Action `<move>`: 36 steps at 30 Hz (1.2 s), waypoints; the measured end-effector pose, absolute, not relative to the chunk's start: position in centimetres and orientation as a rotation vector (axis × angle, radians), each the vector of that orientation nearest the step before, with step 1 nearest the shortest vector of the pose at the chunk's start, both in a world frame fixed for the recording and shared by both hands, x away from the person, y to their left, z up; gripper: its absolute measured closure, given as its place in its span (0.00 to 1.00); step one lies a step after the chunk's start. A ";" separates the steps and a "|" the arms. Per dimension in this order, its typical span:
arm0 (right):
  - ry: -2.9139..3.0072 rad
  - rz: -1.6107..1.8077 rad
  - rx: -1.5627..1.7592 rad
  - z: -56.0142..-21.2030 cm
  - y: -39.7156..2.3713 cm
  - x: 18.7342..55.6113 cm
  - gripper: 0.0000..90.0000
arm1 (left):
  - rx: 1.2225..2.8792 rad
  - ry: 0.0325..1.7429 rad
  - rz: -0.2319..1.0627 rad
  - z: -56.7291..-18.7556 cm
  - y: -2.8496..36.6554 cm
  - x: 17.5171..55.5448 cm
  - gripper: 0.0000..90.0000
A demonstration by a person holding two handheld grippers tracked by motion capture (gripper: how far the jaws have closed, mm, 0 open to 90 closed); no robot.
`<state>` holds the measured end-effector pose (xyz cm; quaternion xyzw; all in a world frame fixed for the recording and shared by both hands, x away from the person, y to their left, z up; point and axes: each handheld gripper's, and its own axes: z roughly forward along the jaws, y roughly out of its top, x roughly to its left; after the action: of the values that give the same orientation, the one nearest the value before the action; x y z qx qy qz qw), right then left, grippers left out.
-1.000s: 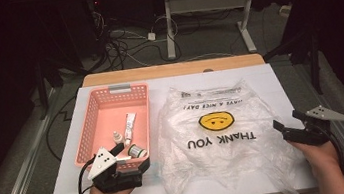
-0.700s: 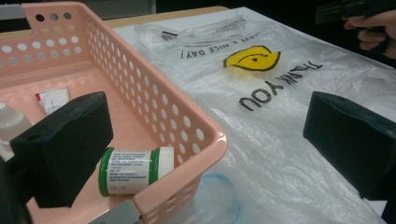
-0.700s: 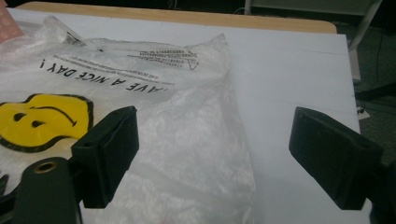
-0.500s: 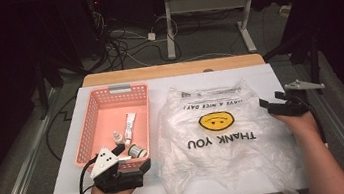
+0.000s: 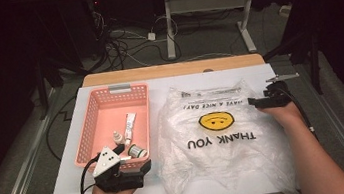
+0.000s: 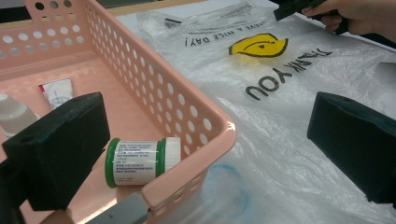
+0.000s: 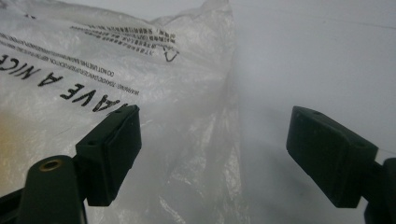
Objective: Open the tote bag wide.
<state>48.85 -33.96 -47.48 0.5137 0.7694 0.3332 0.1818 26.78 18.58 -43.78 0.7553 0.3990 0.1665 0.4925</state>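
A pink basket (image 5: pixel 93 133) (image 6: pixel 196 116) stands at the left of the white mat. In it lie a green-banded white bottle (image 5: pixel 137 152) (image 6: pixel 140 161), a tube (image 5: pixel 129 124) (image 6: pixel 58 92) and a small dropper bottle (image 5: pixel 117 137). My left gripper (image 5: pixel 128 169) (image 6: pixel 205 154) is open astride the basket's near right corner, one jaw inside it and one over the bag. A clear "THANK YOU" plastic bag (image 5: pixel 221 141) (image 7: pixel 154 70) lies flat at the right. My right gripper (image 5: pixel 253 100) (image 7: pixel 212 154) is open over the bag's far right edge. Its jaws have just been opening and press on nothing.
The white mat (image 5: pixel 66 186) covers a wooden table (image 5: pixel 171 70). Cables (image 5: pixel 127 42) and desk legs (image 5: pixel 169 27) stand on the floor beyond it. In the left gripper view the other hand and its gripper (image 6: pixel 292 7) show at the top.
The right hand has moved from the table's right edge leftward and away, onto the bag's far right edge. The left hand has kept still.
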 end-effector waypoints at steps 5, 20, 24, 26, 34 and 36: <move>2.176 0.845 1.396 -48.1 -33.3 48.5 0.38 | 1.834 0.961 0.382 -43.5 18.7 26.7 0.00; 2.290 0.954 1.281 -47.8 -32.6 47.5 1.00 | 1.828 0.946 0.388 -43.5 18.7 26.5 0.00; 2.219 0.972 1.305 -47.4 -32.7 47.5 1.00 | 1.833 0.938 0.385 -43.4 18.6 26.4 0.00; 2.165 0.999 1.328 -47.0 -33.2 47.6 1.00 | 1.841 0.926 0.387 -43.4 18.5 26.4 0.00; 1.947 1.056 1.469 -46.3 -35.9 48.6 1.00 | 1.837 0.921 0.386 -43.3 18.5 26.4 0.00; 1.872 1.036 1.527 -46.3 -37.3 48.8 1.00 | 1.840 0.920 0.384 -43.3 18.5 26.4 0.00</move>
<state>48.78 -37.34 -46.30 0.5620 0.6889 0.3811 0.2538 26.41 18.51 -43.34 0.7611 0.3806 0.1587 0.5006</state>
